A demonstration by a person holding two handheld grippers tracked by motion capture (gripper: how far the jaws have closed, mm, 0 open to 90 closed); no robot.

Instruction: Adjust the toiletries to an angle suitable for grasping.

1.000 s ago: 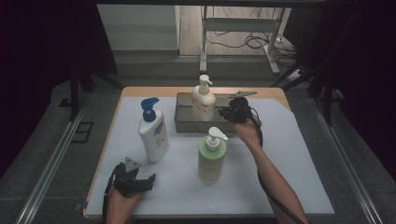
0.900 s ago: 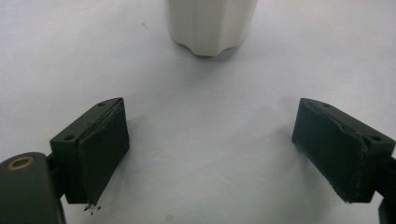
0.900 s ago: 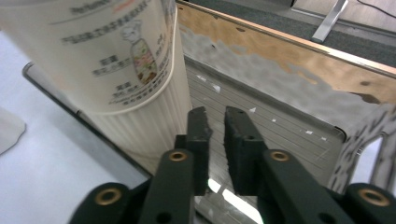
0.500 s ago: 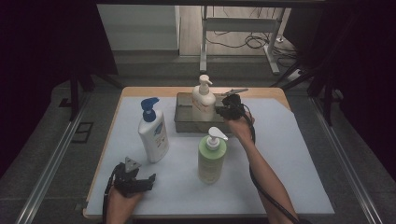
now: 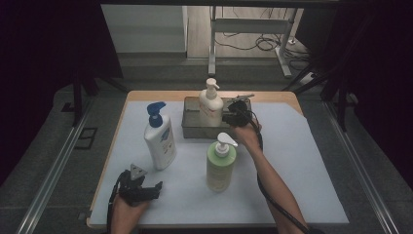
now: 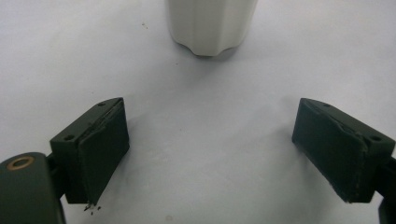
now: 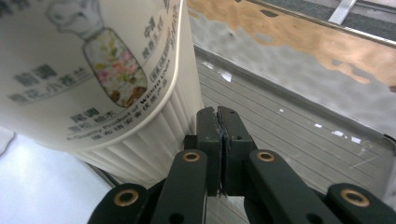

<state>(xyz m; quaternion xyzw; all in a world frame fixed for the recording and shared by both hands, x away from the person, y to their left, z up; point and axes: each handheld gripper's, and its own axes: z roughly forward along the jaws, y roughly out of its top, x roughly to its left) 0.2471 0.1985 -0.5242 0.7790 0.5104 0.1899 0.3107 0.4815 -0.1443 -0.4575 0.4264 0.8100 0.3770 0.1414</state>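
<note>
Cream pump bottle (image 5: pixel 211 105): upright in the metal tray (image 5: pixel 192 129).
Right gripper (image 5: pixel 230 117): jaws pressed together, empty, just beside the bottle.
Left gripper (image 5: pixel 152 189): jaws spread wide, empty, on the white mat (image 5: pixel 302 161).

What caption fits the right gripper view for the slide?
Right gripper, jaws shut and empty, beside the cream pump bottle standing in the metal tray.
</note>
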